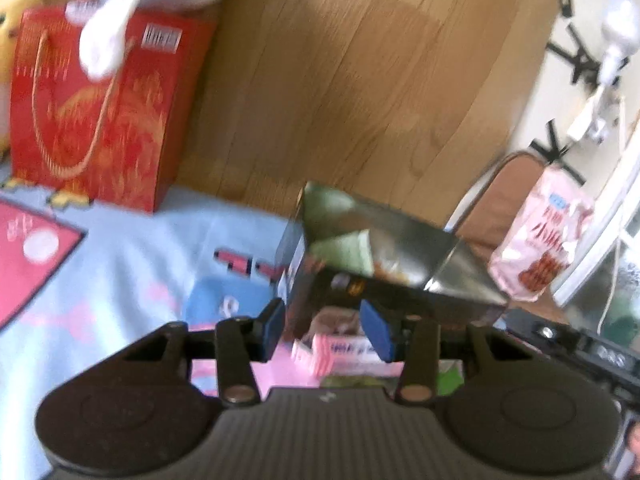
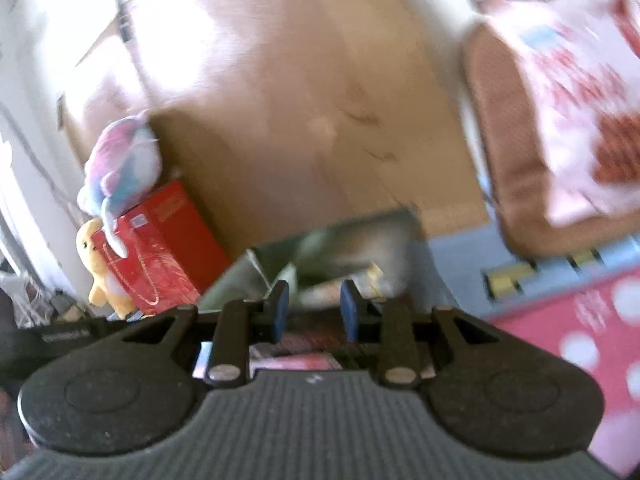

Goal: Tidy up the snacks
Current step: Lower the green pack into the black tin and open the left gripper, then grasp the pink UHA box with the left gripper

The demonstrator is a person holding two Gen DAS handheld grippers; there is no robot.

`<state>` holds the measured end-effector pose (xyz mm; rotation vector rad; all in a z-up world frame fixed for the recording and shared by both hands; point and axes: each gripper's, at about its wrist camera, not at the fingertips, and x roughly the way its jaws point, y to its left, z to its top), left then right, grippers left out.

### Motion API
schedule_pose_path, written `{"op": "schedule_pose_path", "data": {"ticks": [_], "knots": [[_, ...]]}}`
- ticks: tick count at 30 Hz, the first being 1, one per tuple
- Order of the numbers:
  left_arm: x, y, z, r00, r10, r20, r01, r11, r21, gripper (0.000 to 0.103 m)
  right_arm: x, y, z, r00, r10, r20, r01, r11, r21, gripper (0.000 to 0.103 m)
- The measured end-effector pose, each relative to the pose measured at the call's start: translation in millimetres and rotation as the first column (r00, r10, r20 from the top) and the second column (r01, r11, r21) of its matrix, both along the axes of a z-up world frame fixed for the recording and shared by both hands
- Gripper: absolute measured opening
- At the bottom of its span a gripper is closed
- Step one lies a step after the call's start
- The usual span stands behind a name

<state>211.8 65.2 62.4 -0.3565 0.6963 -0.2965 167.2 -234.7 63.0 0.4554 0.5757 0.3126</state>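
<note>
An open dark snack box (image 1: pixel 384 256) is seen just ahead of the left claw (image 1: pixel 322 330) and right claw (image 2: pixel 314 312), both held part-open and empty, so blurred approach should be slowed before its wall is pinched.

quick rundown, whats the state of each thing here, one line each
left claw: open, blue pads apart, nothing held
right claw: open, nothing between the pads
dark snack box: top flaps open, packets visible inside
pink snack bag: upright, leaning on the brown cushion
red gift bag: standing upright, cord handle hanging down its front
pastel plush: resting on top of the red gift bag
yellow plush: upright beside the red gift bag
</note>
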Motion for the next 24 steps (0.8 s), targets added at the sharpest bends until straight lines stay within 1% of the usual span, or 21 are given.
{"op": "schedule_pose_path", "data": {"ticks": [2, 4, 6, 9, 13, 15, 17, 19, 20, 21, 22, 24], "knots": [[1.8, -0.9, -8.1, 1.0, 0.005, -0.03, -0.005, 1.0, -0.015, 0.043, -3.3, -1.6, -7.6, 0.999, -0.014, -0.039, 0.014, 1.0, 0.003, 0.032], [2.5, -3.6, -12.3, 0.999, 0.014, -0.032, -0.014, 1.0, 0.001, 0.043, -3.8, 2.2, -12.8, 0.998, -0.008, -0.066, 0.008, 1.0, -0.003, 0.032], [3.0, -6.8, -14.7, 0.999, 0.027, -0.036, -0.027, 0.999, 0.019, 0.043, -3.1, 10.7, -13.0, 0.998, 0.018, -0.061, -0.019, 1.0, -0.01, 0.032], [8.3, -5.6, -23.3, 0.998, 0.036, -0.059, -0.036, 0.999, 0.011, 0.045, 2.0, 29.8, -13.2, 0.998, 0.054, -0.045, -0.058, 0.995, -0.08, 0.036], [16.7, 1.1, -34.5, 0.994, 0.031, -0.102, -0.036, 0.998, -0.046, 0.045, 9.4, 43.7, -19.3, 0.996, 0.078, -0.046, -0.083, 0.988, -0.133, 0.036], [21.1, 4.9, -38.5, 0.993, 0.03, -0.118, -0.039, 0.996, -0.075, 0.045, 12.5, 45.9, -23.8, 0.995, 0.081, -0.053, -0.088, 0.986, -0.144, 0.039], [26.0, 5.8, -42.3, 0.991, 0.022, -0.131, -0.037, 0.994, -0.107, 0.042, 13.0, 48.5, -26.4, 0.996, 0.08, -0.039, -0.085, 0.981, -0.173, 0.04], [30.8, 2.8, -45.6, 0.99, -0.007, -0.138, -0.012, 0.991, -0.132, 0.04, 12.7, 52.2, -27.3, 0.996, 0.086, -0.028, -0.09, 0.975, -0.205, 0.041], [32.0, 0.4, -46.5, 0.99, -0.022, -0.137, 0.003, 0.991, -0.137, 0.036, 12.5, 54.2, -27.8, 0.995, 0.093, -0.021, -0.095, 0.972, -0.217, 0.044], [31.8, -2.4, -46.4, 0.992, -0.027, -0.127, 0.01, 0.991, -0.13, 0.034, 11.5, 57.1, -28.4, 0.995, 0.103, -0.013, -0.103, 0.967, -0.234, 0.045], [31.2, -5.3, -45.8, 0.993, -0.035, -0.117, 0.02, 0.992, -0.124, 0.033, 11.5, 59.6, -29.3, 0.994, 0.113, -0.013, -0.113, 0.962, -0.25, 0.045], [28.9, -6.3, -44.6, 0.993, -0.044, -0.108, 0.031, 0.992, -0.122, 0.031, 13.5, 64.2, -34.0, 0.99, 0.135, -0.036, -0.14, 0.957, -0.255, 0.046]]}}
